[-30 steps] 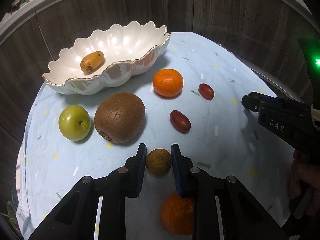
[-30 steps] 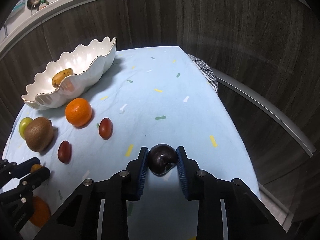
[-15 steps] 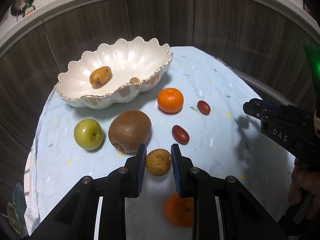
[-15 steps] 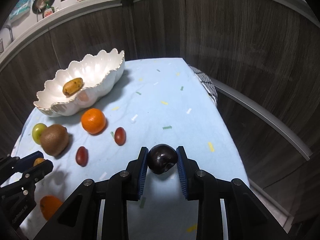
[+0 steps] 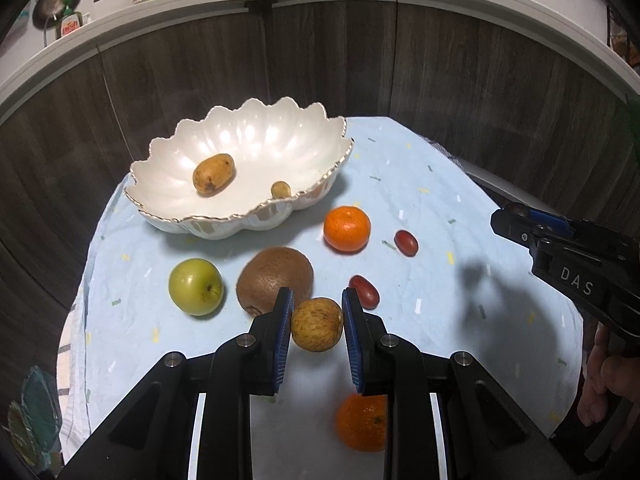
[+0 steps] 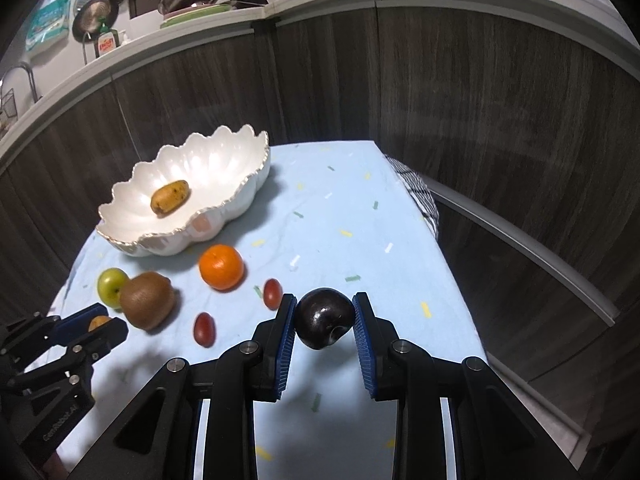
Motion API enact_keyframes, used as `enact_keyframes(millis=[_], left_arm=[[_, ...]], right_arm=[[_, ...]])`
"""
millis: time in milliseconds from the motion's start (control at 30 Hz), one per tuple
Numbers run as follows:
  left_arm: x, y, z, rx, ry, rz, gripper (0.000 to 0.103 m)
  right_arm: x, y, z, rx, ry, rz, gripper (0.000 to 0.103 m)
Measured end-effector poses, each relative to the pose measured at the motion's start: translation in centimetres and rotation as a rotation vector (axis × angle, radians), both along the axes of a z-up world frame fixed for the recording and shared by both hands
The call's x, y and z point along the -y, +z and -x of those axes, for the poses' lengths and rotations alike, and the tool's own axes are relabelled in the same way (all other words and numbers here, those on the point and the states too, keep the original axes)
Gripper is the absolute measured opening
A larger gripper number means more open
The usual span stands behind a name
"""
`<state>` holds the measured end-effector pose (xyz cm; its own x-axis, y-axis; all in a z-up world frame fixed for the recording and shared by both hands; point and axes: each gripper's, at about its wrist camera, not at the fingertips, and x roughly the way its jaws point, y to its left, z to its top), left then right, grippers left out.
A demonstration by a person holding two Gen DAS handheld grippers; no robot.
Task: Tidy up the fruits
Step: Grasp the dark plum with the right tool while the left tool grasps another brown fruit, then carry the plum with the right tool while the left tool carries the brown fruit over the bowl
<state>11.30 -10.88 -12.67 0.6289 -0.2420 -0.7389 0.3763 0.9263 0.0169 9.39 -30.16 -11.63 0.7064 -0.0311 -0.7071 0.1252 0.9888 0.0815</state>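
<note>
Above the pale blue tablecloth [image 5: 420, 184], left jaws clamped on a brown fruit [image 5: 317, 324], right jaws on a dark plum [image 6: 325, 318].

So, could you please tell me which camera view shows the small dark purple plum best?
The right wrist view: the glossy dark purple plum sits centred and close between the right gripper's fingers. The left wrist view shows only a reddish sliver of it at that gripper's tip.

Scalloped bowl [image 5: 240, 216]: glossy white ceramic, gilt rim. Tablecloth [image 5: 420, 184]: matt pale-blue cloth, lightly creased. Kiwi [image 5: 276, 272]: dull, fuzzy brown skin. Green apple [image 5: 195, 286]: smooth, waxy sheen. Dark plum [image 6: 325, 318]: polished, mirror-like. Left gripper [image 5: 317, 322]: matt black plastic, ribbed blue pads [image 5: 285, 340], metal screw heads. Cabinet fronts [image 5: 460, 80]: matt dark wood grain.
</note>
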Motion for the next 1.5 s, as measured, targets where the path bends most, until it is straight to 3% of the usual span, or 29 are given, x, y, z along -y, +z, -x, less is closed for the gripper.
enact_keyframes(millis=[833,1500], left_arm=[[-4.3,5.7,-2.7,0.088,0.048,0.079,0.025],[-8.4,8.7,-6.3,0.147,0.094,0.094,0.025]], right_arm=[[-4.3,7.4,-2.0,0.127,0.060,0.020,0.030],[-7.9,9.6,-5.5,0.154,0.115,0.035,0.030]])
